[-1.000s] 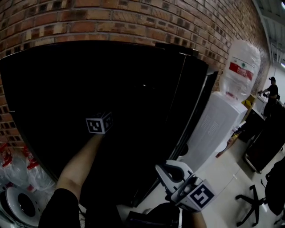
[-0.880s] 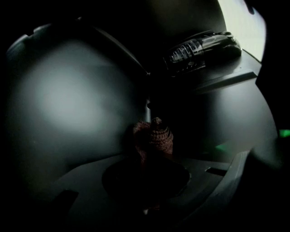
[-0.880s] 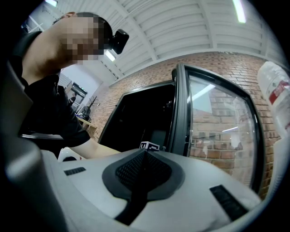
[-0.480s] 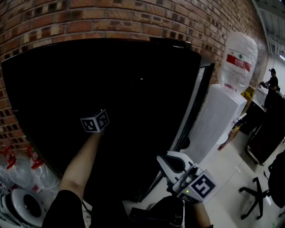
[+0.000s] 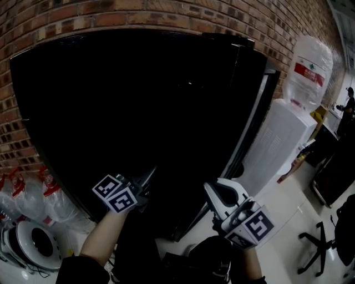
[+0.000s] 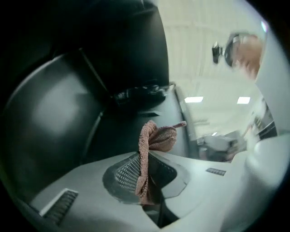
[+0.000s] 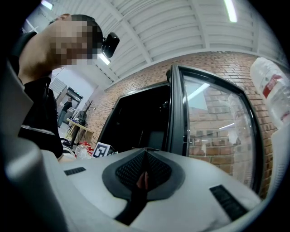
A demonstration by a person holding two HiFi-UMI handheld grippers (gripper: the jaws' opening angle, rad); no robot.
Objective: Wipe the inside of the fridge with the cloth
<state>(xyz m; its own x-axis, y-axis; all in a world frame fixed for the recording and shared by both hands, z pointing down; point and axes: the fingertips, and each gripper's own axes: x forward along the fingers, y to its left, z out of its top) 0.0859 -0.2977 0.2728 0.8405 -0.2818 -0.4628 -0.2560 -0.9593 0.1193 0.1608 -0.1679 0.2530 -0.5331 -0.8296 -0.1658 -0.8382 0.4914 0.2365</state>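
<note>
My left gripper [image 6: 144,181] is shut on a brownish-pink cloth [image 6: 152,140], whose bunched end sticks up past the jaws. In the head view the left gripper [image 5: 145,180] sits low in front of the black fridge [image 5: 138,105], outside its dark opening; the cloth is too dark to make out there. My right gripper [image 5: 219,191] is shut and holds nothing, near the foot of the fridge's open door [image 5: 252,133]. In the right gripper view the right gripper [image 7: 144,174] points up at the glass door [image 7: 213,131] and the fridge's dark interior [image 7: 136,122].
A white water dispenser [image 5: 277,150] with a big bottle [image 5: 309,66] stands right of the fridge. Plastic-wrapped bottles [image 5: 52,202] and a round white appliance [image 5: 30,244] lie at the lower left. An office chair base [image 5: 319,244] is at the right. A brick wall [image 5: 166,16] is behind.
My left gripper has come down and back toward me, out of the fridge's dark front. The right gripper has hardly moved. The view has shifted a little.
</note>
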